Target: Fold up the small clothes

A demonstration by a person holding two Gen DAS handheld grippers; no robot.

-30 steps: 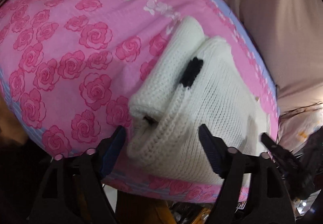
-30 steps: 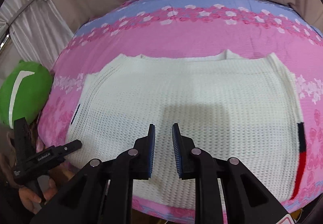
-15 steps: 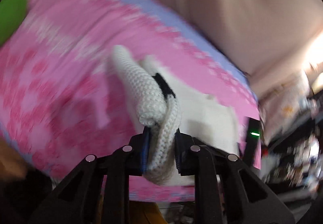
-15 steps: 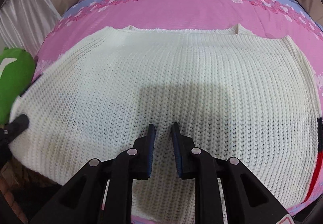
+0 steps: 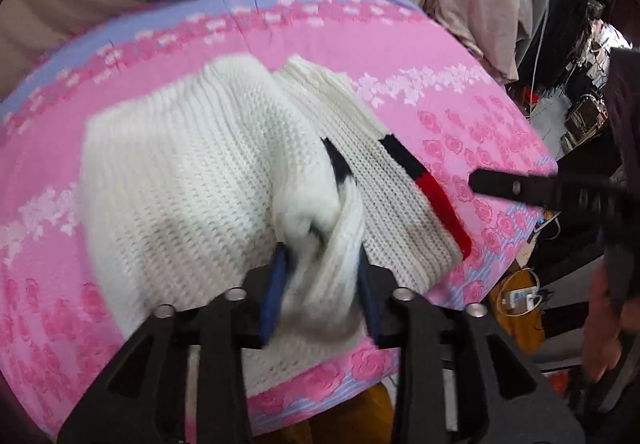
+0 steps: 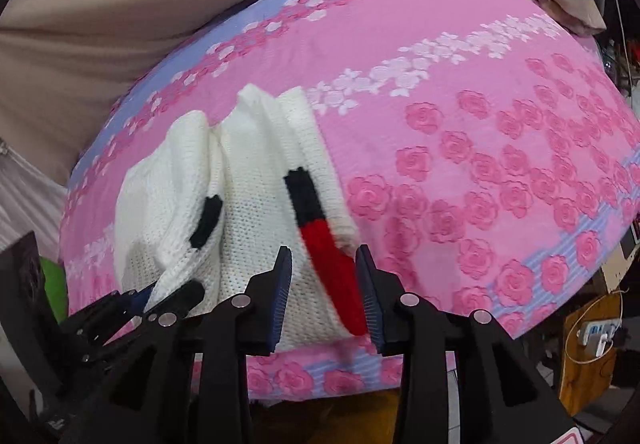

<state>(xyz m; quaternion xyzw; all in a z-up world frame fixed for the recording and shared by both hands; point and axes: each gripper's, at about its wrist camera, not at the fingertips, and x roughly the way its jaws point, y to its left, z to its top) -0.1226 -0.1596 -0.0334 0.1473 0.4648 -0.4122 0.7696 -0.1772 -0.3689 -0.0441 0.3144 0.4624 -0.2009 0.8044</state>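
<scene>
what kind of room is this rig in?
Probably a lived-in home room, maybe a bedroom. The white knit sweater lies on a pink rose-print sheet, beige fabric hangs behind, and cluttered belongings with a charger and cables sit alongside.

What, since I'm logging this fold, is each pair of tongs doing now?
Left tongs: just been opening; sweater fold between; grip cannot be told.
Right tongs: just been opening, empty, above sweater's red stripe.

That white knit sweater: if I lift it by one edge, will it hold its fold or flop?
Likely floppy: the white knit sweater already sags and bunches into soft ridges where its edge is raised. Probably not slippery: the chunky knit should cling to the pink floral sheet. It looks thick, so maybe weighty.
</scene>
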